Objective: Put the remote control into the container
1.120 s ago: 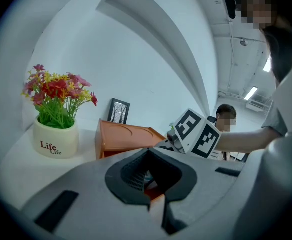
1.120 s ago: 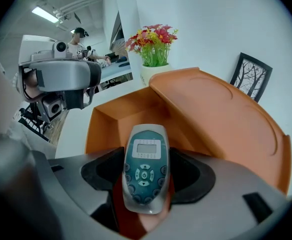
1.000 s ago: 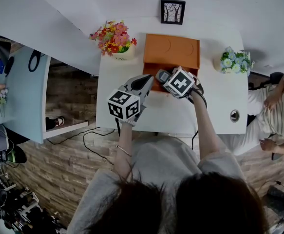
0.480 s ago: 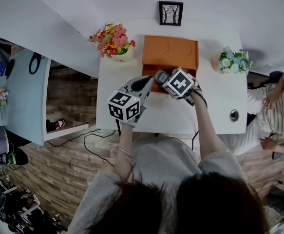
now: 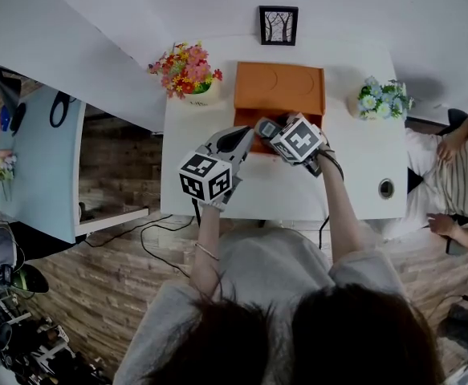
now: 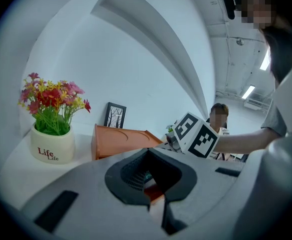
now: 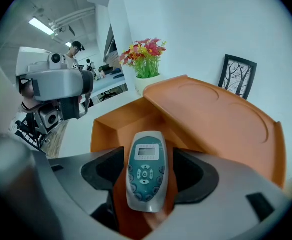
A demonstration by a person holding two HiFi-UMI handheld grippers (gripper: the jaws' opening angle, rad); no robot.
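The orange container (image 5: pixel 280 87) stands open on the white table (image 5: pixel 354 167), with its lid tilted up at the back. My right gripper (image 5: pixel 267 127) hovers over the container's front opening, shut on the grey remote control (image 7: pixel 146 171). The remote's screen and teal buttons face up and its tip points into the container's tray (image 7: pixel 130 116). My left gripper (image 5: pixel 243 137) is at the container's front left corner. Its jaws meet at the tips with nothing between them (image 6: pixel 148 196). The right gripper's marker cube (image 6: pixel 197 135) shows beside the container (image 6: pixel 123 139).
A white pot of red and yellow flowers (image 5: pixel 187 66) stands left of the container and a blue-white bouquet (image 5: pixel 384 99) to its right. A framed picture (image 5: pixel 278 24) leans at the wall. The table has a cable hole (image 5: pixel 387 188). A person (image 5: pixel 458 175) sits at the right.
Both grippers stay almost in place, the right one still holding the remote at the container's front. The head view has shifted slightly.
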